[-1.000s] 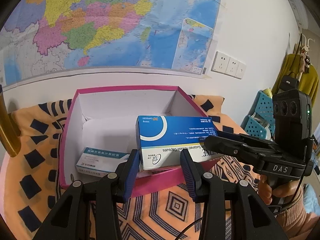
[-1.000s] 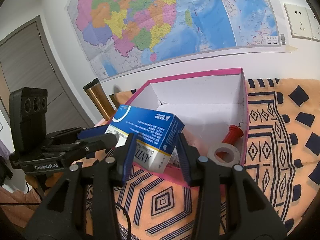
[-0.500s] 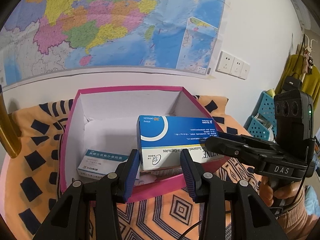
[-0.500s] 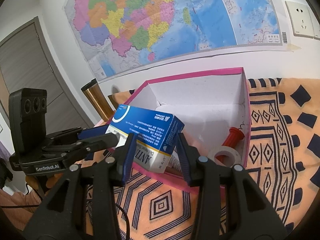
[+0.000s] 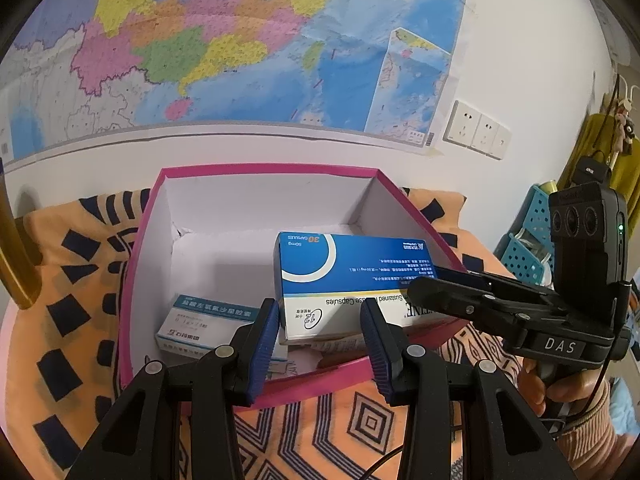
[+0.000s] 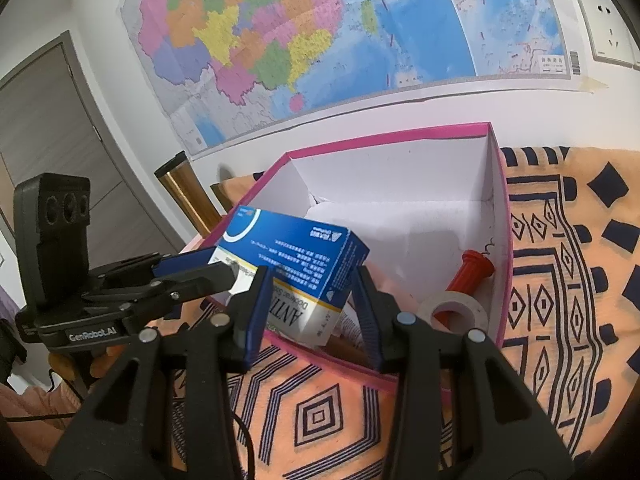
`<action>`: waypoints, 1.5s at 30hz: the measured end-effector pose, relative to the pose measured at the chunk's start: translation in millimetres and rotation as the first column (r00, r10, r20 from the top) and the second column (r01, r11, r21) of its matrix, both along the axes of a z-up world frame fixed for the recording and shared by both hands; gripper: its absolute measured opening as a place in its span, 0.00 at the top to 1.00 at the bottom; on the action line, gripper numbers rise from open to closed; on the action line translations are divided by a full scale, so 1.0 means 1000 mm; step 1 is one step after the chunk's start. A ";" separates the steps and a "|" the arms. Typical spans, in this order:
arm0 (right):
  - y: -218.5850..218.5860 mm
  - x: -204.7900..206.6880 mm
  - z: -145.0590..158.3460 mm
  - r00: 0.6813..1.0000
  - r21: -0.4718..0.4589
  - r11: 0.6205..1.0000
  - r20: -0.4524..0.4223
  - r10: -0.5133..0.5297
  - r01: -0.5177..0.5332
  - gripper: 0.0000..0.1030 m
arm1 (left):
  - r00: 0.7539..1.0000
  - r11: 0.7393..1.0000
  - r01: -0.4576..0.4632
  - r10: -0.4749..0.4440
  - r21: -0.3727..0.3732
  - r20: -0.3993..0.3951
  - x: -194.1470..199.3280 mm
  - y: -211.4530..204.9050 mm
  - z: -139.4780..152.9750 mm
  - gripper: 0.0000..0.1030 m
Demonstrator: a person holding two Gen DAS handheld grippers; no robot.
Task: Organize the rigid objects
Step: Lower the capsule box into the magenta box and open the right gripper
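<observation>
Orange patterned cloth on table [image 6: 560, 280]. Right tool [image 6: 312, 304] clamps blue-white cardboard medicine box [image 6: 296, 264] over pink-rimmed cardboard box [image 6: 505, 240]; left tool [image 5: 320, 336] apart, empty. Placing step; next: lower, release.

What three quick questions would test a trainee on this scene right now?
1. True or false: the blue-and-white medicine carton lies flat on the floor of the pink cardboard box.
2. Which thing lies in the box with the red plastic handle? A) a white tape roll B) scissors C) a mug
3. Fill in: the small white-and-teal carton lies ___ the box.
Key: 1 false: the right gripper has its jaws shut on it, tilted over the near rim. 2 A. 3 inside.
</observation>
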State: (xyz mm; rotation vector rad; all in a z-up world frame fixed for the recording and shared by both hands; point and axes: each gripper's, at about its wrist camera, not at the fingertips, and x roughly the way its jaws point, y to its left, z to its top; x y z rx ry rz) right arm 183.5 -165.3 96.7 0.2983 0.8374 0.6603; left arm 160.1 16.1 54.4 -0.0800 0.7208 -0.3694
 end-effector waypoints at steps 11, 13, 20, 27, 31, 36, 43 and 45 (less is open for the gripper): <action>0.005 0.009 -0.005 1.000 -0.021 1.000 -0.020 0.002 -0.002 0.57 | 1.000 1.000 -0.009 0.009 0.003 -0.022 0.007 0.002 -0.006 0.60; 0.007 0.011 -0.007 1.000 -0.028 1.000 -0.029 0.002 -0.003 0.57 | 0.999 1.000 -0.011 0.011 0.005 -0.030 0.009 0.002 -0.009 0.60; 0.013 0.019 -0.015 0.998 -0.071 0.997 -0.055 0.001 -0.005 0.57 | 0.998 1.000 -0.026 0.027 0.008 -0.063 0.017 0.003 -0.020 0.60; 0.018 0.024 -0.020 0.998 -0.096 0.995 -0.061 0.007 -0.013 0.57 | 0.996 0.999 -0.034 0.034 0.004 -0.088 0.022 0.004 -0.025 0.60; 0.021 0.025 -0.021 0.998 -0.119 0.993 -0.064 0.010 -0.018 0.57 | 0.995 0.999 -0.038 0.039 0.008 -0.094 0.024 0.005 -0.026 0.60; 0.024 0.027 -0.023 0.998 -0.137 0.990 -0.065 0.011 -0.020 0.57 | 0.994 0.999 -0.043 0.044 0.010 -0.099 0.026 0.005 -0.026 0.60; 0.023 0.026 -0.022 0.998 -0.141 0.990 -0.059 0.006 -0.015 0.56 | 0.995 0.998 -0.054 0.055 0.021 -0.079 0.022 0.006 -0.026 0.54; 0.021 0.022 -0.021 0.999 -0.135 0.991 -0.050 0.001 -0.008 0.55 | 0.996 0.998 -0.056 0.058 0.022 -0.063 0.017 0.007 -0.025 0.44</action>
